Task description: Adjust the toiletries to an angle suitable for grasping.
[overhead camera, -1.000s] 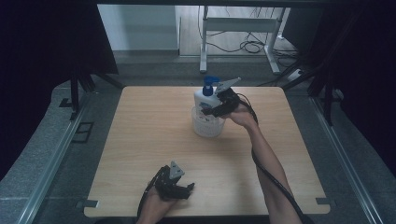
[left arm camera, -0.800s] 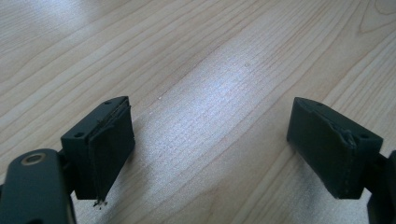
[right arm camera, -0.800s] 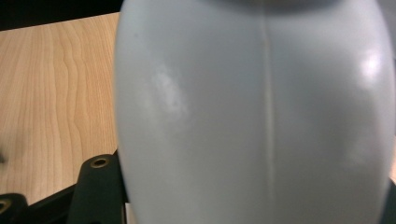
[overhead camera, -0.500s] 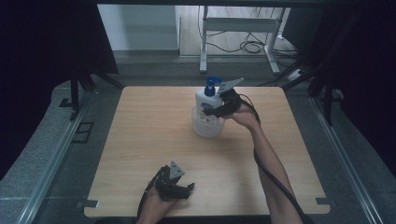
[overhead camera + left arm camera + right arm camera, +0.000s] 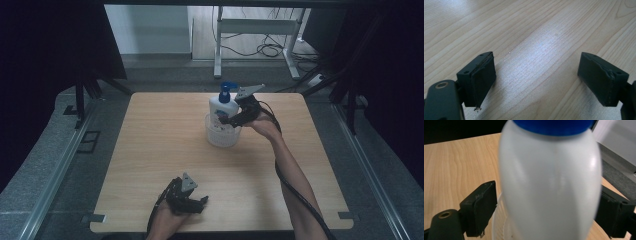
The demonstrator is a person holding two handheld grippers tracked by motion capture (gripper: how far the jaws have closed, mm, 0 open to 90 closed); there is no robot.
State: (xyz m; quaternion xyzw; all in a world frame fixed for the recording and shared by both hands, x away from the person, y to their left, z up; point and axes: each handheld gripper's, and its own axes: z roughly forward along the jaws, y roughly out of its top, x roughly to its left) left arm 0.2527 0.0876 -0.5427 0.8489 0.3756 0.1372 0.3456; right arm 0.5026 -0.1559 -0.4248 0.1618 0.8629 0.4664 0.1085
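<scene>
A pale wooden table (image 5: 165, 150) fills a dim room, cables trailing on the floor beyond. Nearest us, our left gripper (image 5: 189, 199) rests at the table's front edge, its jaws spread wide over bare wood (image 5: 536, 52) and holding nothing. Farther off, our right gripper (image 5: 235, 119) reaches the white plastic pump bottle with a blue dispenser top (image 5: 222, 105), which stands inside a clear round plastic tub (image 5: 220, 137) near the far edge. The bottle's body sits between the right jaws (image 5: 549, 185); whether they press it we cannot tell. We judge a sound grip needs both pads square on the widest part, squeezed evenly, then a straight vertical lift clear of the tub's rim.
</scene>
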